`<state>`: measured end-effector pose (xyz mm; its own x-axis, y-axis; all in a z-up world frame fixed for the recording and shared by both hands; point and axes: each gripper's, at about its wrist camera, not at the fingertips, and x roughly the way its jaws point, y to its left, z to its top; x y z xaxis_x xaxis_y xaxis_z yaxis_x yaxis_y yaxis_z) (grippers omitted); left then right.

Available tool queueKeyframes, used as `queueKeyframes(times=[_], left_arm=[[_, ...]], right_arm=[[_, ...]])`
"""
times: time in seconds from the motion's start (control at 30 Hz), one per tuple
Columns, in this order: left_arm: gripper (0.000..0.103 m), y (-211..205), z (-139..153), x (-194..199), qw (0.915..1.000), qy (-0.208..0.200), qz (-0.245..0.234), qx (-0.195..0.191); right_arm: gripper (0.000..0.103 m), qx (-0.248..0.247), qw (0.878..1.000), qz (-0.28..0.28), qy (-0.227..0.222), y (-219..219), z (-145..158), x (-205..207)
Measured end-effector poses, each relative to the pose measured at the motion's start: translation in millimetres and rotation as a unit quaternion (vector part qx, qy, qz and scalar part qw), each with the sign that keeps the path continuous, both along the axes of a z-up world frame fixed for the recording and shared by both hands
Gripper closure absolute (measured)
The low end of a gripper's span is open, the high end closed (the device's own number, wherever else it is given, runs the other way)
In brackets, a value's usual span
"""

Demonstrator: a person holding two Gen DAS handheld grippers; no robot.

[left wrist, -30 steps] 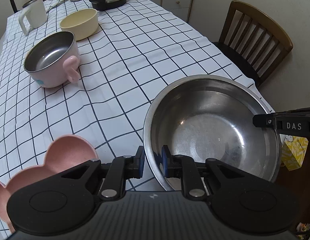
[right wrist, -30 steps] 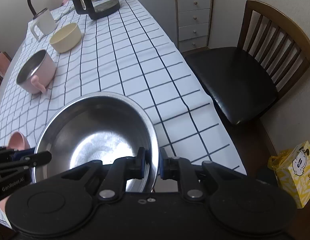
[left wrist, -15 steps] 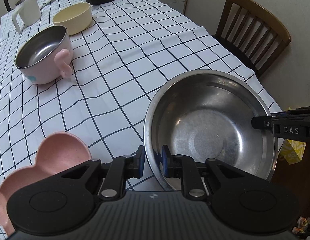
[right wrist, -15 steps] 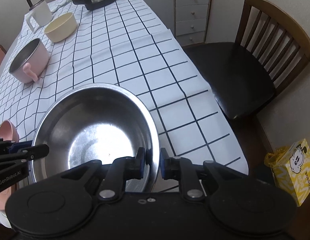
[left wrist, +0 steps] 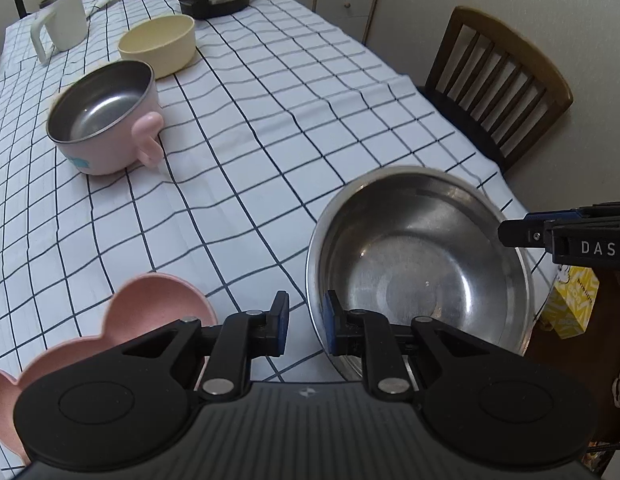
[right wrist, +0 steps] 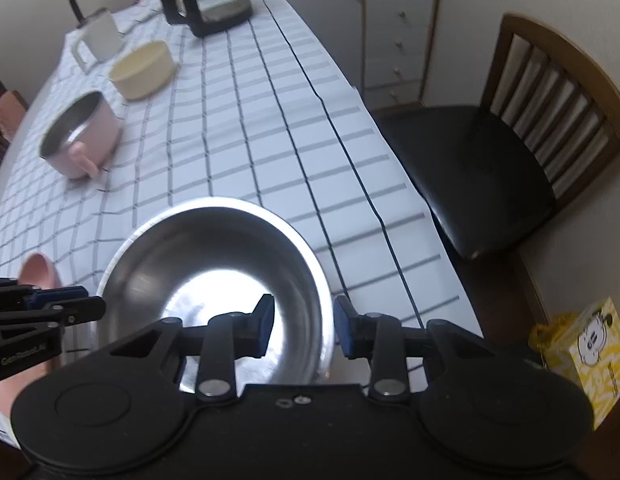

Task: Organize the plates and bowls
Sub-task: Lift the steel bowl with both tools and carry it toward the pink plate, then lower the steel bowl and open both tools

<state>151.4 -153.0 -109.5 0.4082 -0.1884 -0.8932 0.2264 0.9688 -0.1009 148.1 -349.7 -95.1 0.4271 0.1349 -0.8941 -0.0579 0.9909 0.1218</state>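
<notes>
Pink dish (left wrist: 162, 300) with rounded ears is seen at the near left of the checked tabletop (left wrist: 270, 140). Just right of it, the left gripper (left wrist: 306, 320) is clenched on the near rim of the steel bowl (left wrist: 421, 264), one finger outside the wall and one inside. The bowl is at the near right corner, close to the tabletop's edge; whether its base rests on the cloth cannot be told. At the bowl's far side, the fingers of the right gripper (right wrist: 304, 328) are opening and straddle the rim without pressing it. They are best spread fully clear before being drawn away, so that the rim is not snagged. The bowl's whole weight would then be borne by the left grip alone, so the bowl is best held level and away from the edge
</notes>
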Motion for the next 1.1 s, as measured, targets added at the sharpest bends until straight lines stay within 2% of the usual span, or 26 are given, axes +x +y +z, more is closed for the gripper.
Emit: queueKeyframes(times=[0.27, 0.43, 0.63, 0.7, 0.77, 0.87, 0.93, 1.03, 1.1], left_arm=[[0.085, 17.3, 43.0, 1.5, 0.9984, -0.045, 0.017, -0.031], [0.075, 31.7, 65.1, 4.9, 0.996, -0.071, 0.038, -0.04], [0.074, 53.0, 85.8, 10.8, 0.9926, -0.087, 0.067, -0.052], [0.069, 60.1, 91.4, 12.9, 0.9913, -0.094, 0.077, -0.051], [0.048, 68.2, 97.4, 14.9, 0.9893, -0.101, 0.092, -0.051], [0.036, 80.8, 108.5, 17.2, 0.9842, -0.124, 0.116, -0.051], [0.034, 89.2, 113.7, 20.9, 0.9818, -0.131, 0.127, -0.053], [0.029, 102.7, 117.6, 28.8, 0.9774, -0.141, 0.15, -0.048], [0.027, 110.4, 118.3, 33.8, 0.9746, -0.148, 0.163, -0.04]], right_arm=[[0.061, 0.018, 0.999, 0.037, -0.036, 21.8, 39.6, 3.2], [0.057, 0.026, 0.996, 0.063, -0.056, 41.1, 59.8, 9.9], [0.051, 0.033, 0.992, 0.093, -0.075, 65.2, 77.0, 21.8], [0.048, 0.035, 0.991, 0.102, -0.082, 73.3, 82.2, 26.5], [0.045, 0.036, 0.989, 0.113, -0.09, 82.3, 87.8, 32.1], [0.038, 0.036, 0.986, 0.126, -0.101, 95.0, 95.3, 42.8], [0.036, 0.034, 0.984, 0.136, -0.109, 103.5, 98.9, 50.6], [0.024, 0.031, 0.981, 0.149, -0.12, 115.0, 102.7, 63.4], [0.02, 0.029, 0.979, 0.159, -0.128, 123.4, 105.5, 71.5]])
